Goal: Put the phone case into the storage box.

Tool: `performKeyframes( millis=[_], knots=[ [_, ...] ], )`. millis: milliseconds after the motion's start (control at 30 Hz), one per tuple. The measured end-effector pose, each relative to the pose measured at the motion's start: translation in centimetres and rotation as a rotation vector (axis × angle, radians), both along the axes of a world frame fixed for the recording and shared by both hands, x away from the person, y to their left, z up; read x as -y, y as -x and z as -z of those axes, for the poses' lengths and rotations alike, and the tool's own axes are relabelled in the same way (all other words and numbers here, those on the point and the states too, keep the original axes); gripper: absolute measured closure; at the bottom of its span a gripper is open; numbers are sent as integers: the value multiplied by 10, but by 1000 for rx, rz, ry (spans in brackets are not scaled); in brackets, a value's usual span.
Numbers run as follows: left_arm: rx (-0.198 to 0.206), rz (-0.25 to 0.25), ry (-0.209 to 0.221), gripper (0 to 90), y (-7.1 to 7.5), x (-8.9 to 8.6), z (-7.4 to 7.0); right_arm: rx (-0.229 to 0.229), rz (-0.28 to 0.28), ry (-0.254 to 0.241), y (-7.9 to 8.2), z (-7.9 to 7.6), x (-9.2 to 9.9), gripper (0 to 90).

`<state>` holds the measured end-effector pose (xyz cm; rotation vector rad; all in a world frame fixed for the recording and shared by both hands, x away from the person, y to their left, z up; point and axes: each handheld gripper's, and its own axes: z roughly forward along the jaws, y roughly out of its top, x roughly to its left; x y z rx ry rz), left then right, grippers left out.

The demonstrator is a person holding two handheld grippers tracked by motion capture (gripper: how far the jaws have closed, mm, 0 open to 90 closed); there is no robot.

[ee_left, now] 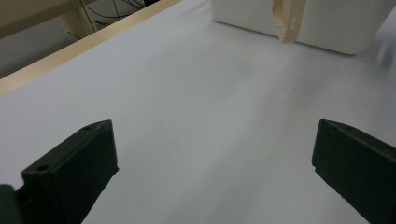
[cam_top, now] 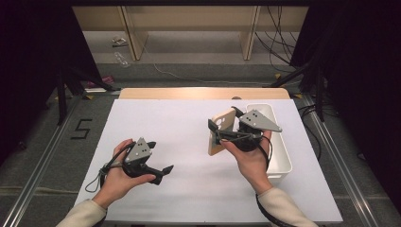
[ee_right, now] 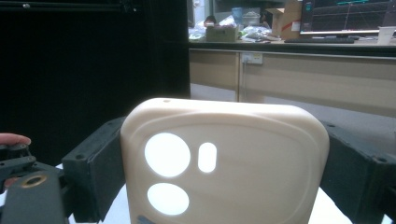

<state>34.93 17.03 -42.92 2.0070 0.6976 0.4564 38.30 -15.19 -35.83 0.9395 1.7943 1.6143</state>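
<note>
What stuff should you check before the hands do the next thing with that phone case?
1. Grip on the phone case: the right gripper has a jaw on each side of it. Ok.
2. Case lifted off the table: it is held up on edge near the white bin. Ok.
3. Left gripper free: jaws wide apart with nothing between them. Ok.
4. Room inside the bin: its inside is partly hidden by the hand. Cannot tell.
5. Bare table between the two grippers: nothing lies there. Ok.
6. How tight the grip is: the pictures do not show it. Cannot tell.
</note>
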Motion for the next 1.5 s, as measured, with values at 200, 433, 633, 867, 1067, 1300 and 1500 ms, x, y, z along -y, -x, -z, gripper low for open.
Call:
performKeyframes(
  millis=[200,433,633,867,1067,1300,1500],
  knots=[
    [-1,-7,5,0,0,-2,0,2,6,-1,0,-2,2,120],
    [-5,-9,5,0,-1,-2,1,7,25,-3,-2,-4,7,120],
    [-4,-12,7,0,-1,-3,1,8,36,-9,-2,-6,10,120],
    [-5,-17,10,0,-2,-3,2,17,49,-10,-3,-8,15,120],
    [-6,-18,11,0,-2,-3,2,27,63,-9,-3,-11,19,120],
    [-7,-20,12,0,-3,-4,3,34,79,-13,-3,-15,24,120],
    [-7,-21,13,0,-3,-4,2,36,97,-17,-5,-16,30,120]
  ],
)
